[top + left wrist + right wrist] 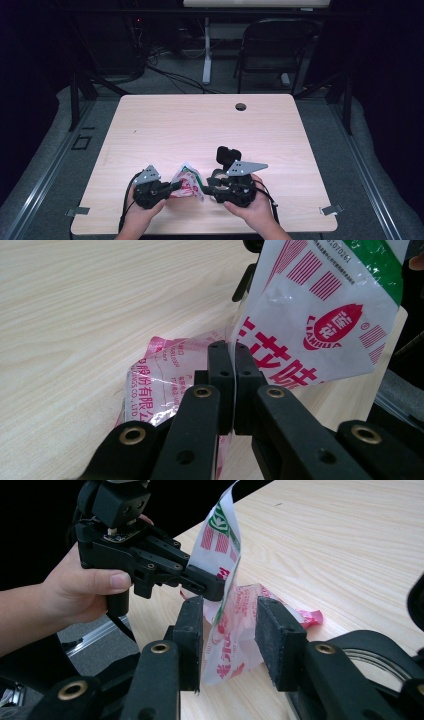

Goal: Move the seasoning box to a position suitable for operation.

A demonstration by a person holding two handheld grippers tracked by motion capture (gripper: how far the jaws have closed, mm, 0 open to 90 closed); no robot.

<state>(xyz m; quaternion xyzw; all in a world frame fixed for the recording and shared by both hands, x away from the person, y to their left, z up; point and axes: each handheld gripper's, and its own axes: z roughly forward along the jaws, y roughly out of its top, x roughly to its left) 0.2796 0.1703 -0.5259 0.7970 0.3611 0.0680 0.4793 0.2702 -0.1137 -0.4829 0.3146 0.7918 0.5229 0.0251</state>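
Note:
A white plastic bag (187, 182) printed in red and green stands crumpled near the front edge of the wooden table (200, 125), between the two grippers. My left gripper (176, 186) comes in from the left and is shut on the bag's film; in the left gripper view its jaws (234, 365) pinch the thin sheet with the bag (320, 315) rising behind them. My right gripper (204, 190) faces it from the right. In the right gripper view the jaws (227, 625) stand open with the bag (222, 545) hanging between the pads, and the left gripper (212, 587) grips it just beyond.
A round cable hole (241, 106) lies in the table's far side. A black folding chair (275, 45) and cables stand on the floor beyond. The table's front edge runs close under both hands (255, 210).

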